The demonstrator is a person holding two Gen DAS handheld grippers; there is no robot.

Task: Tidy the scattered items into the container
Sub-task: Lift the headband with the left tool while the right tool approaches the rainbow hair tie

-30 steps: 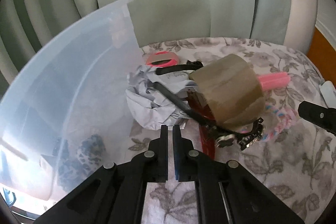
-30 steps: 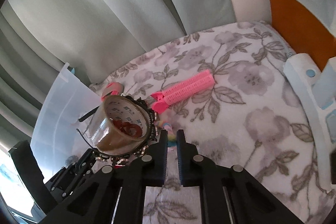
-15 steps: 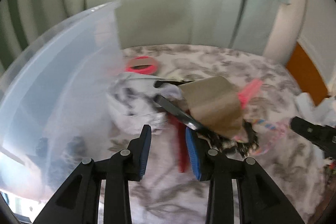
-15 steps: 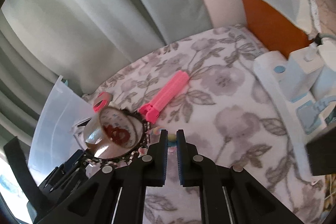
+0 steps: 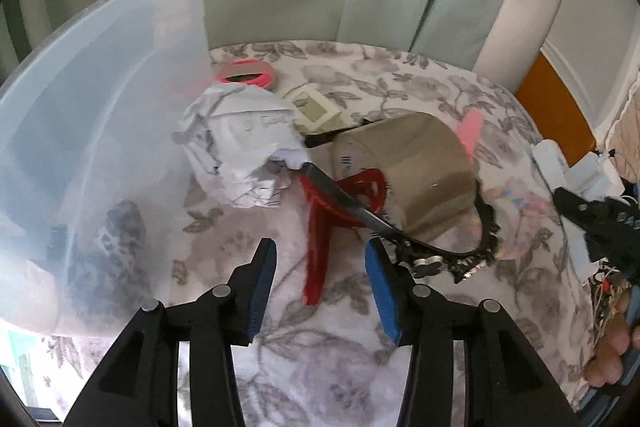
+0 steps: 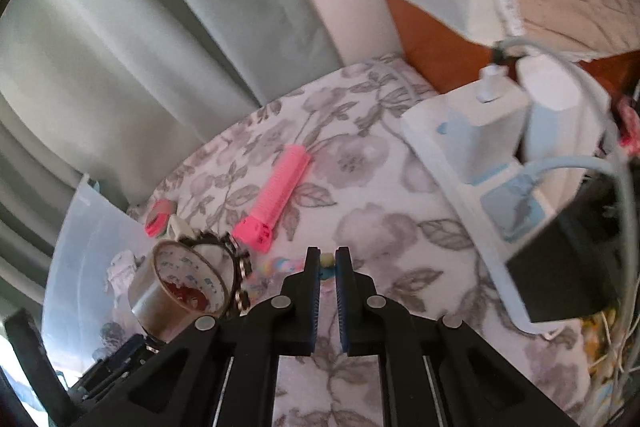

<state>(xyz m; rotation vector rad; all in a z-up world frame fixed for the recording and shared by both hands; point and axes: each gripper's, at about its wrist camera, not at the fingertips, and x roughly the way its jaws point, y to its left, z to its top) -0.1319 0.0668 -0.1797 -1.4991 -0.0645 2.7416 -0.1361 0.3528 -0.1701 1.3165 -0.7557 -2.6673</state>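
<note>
A clear plastic bin [image 5: 92, 115] stands at the left of the floral cloth, with a leopard-print item inside. Beside it lie a crumpled paper ball [image 5: 240, 143], a brown tape roll [image 5: 420, 171], red scissors [image 5: 324, 227], a black studded headband [image 5: 452, 255], a pink hair roller [image 6: 280, 195], a small pink tape roll [image 5: 246, 75] and a pastel rope [image 5: 520, 215]. My left gripper [image 5: 320, 263] is open, its jaws either side of the red scissors' blades. My right gripper [image 6: 327, 267] is shut and empty, above the pastel rope [image 6: 280, 265].
A beige square card [image 5: 314, 107] lies behind the paper ball. A white power strip [image 6: 472, 163] with white chargers, cables and a black adapter [image 6: 568, 259] sits at the cloth's right edge. Curtains hang behind the table.
My left gripper has opened wide and moved right, toward the red scissors. My right gripper has swung right and back from the tape roll, staying shut.
</note>
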